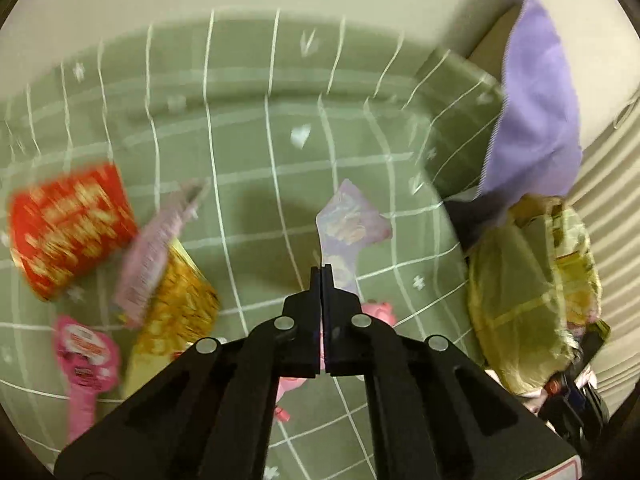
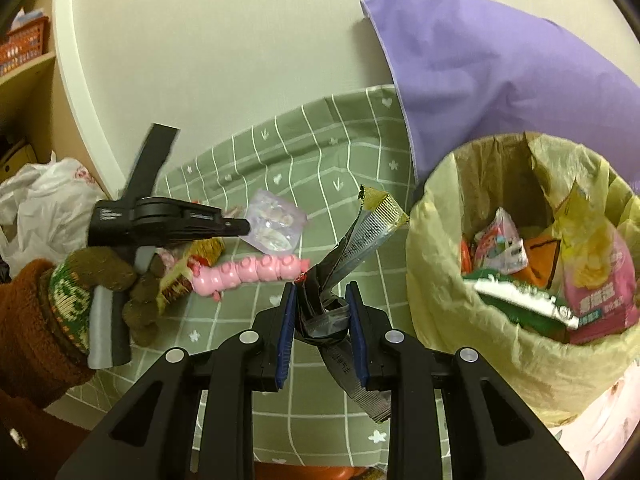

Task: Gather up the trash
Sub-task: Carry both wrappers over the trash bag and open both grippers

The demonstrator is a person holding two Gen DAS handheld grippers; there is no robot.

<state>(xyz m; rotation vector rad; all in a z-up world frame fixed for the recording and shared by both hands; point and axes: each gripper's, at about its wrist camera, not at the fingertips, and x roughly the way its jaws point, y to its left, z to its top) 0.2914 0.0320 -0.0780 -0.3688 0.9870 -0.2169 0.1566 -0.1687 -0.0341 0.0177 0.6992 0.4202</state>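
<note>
My left gripper (image 1: 322, 270) is shut on a pale purple plastic wrapper (image 1: 348, 228) and holds it above the green checked cloth (image 1: 248, 148). The right wrist view shows that gripper (image 2: 244, 227) with the wrapper (image 2: 274, 228) at its tip. My right gripper (image 2: 322, 292) is shut on a crumpled silver and gold wrapper (image 2: 360, 224), left of the bin with a yellow bag (image 2: 440, 280) that holds several wrappers. A red packet (image 1: 72, 228), a yellow packet (image 1: 180, 312), a pink wrapper (image 1: 86, 352) and a pink toy (image 2: 248, 274) lie on the cloth.
A purple pillow (image 2: 500, 68) leans on the wall behind the bin. A white plastic bag (image 2: 44, 200) and a shelf (image 2: 24, 68) stand at the left. The bin also shows at the right in the left wrist view (image 1: 532, 292).
</note>
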